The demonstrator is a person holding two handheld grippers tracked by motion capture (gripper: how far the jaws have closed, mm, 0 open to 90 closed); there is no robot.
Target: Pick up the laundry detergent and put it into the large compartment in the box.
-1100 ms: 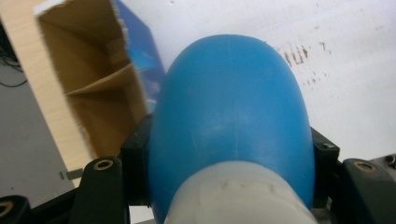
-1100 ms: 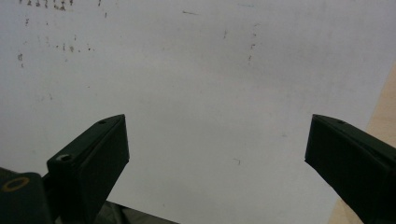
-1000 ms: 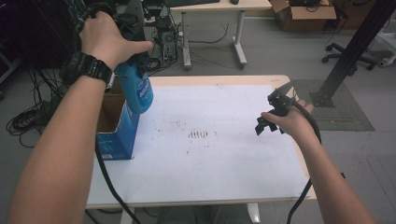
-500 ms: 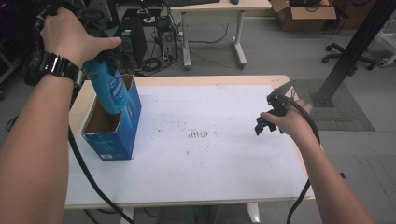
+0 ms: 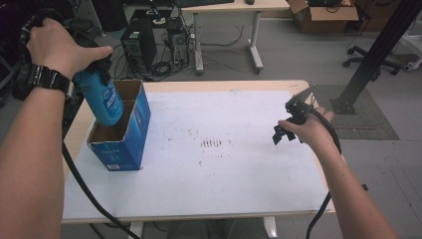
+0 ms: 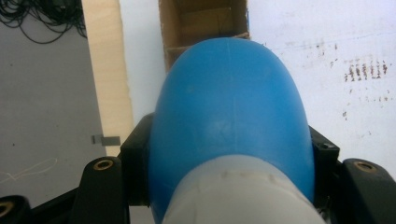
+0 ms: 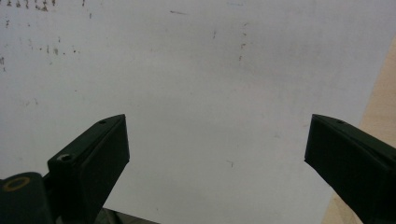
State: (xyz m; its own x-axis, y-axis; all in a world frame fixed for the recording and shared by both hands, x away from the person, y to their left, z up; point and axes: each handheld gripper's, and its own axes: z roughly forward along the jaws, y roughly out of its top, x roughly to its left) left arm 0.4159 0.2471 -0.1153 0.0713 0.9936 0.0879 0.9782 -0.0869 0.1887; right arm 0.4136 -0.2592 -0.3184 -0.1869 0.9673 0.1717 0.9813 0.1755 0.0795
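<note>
Left tool (image 6: pixel 224 186) grips a blue bottle (image 5: pixel 102 99), apparently just above a blue carton (image 5: pixel 124 144); right tool (image 7: pixel 217 158) hovers open over the bench (image 5: pixel 239 174).

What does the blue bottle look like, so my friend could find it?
Start at the white table and go to its left side, where an open blue box stands. Just above the box's open top, the left hand-held gripper clamps the bottle. It is the smooth, rounded blue one, not the square cardboard one.
</note>
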